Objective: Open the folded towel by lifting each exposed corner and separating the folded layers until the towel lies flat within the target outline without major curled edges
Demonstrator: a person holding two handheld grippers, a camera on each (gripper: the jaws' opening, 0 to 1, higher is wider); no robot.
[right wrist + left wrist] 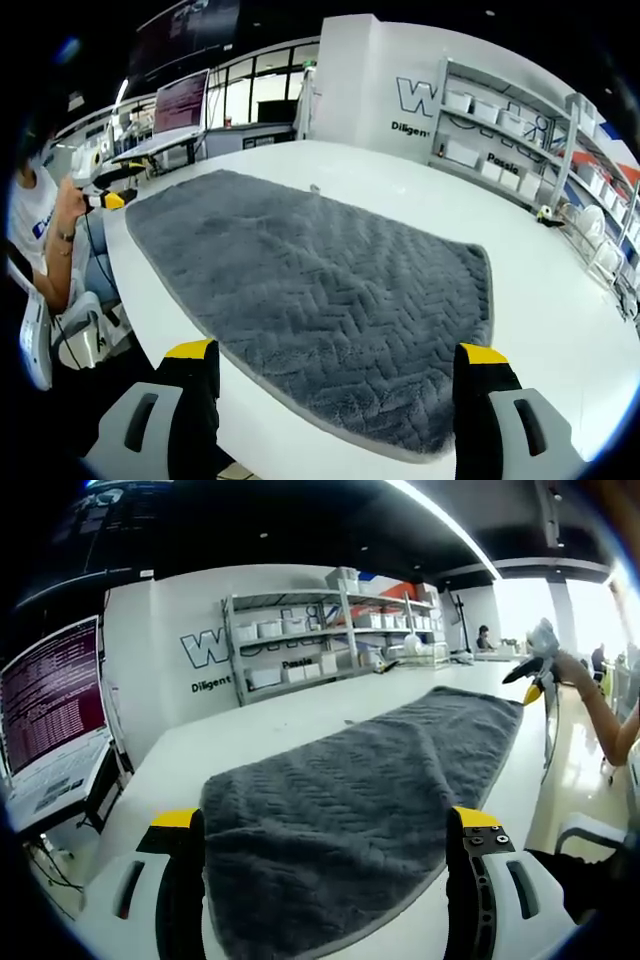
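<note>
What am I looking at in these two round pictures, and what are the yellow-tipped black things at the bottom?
A person holds a hand tool in each hand, and each tool carries its own fisheye camera looking forward along two jaws. So the yellow-tipped bars are the jaws of that picture's own tool. In the left gripper view you see the left gripper; in the right gripper view, the right gripper. Both stand open, jaws wide apart, holding nothing.

Between them lies a grey towel with a zigzag weave, spread out long on a white table. Each camera looks along it from an opposite end, so the other gripper shows at the far end: the right one in a hand, the left one likewise.

Behind stand shelves with boxes, and a monitor at the side.
</note>
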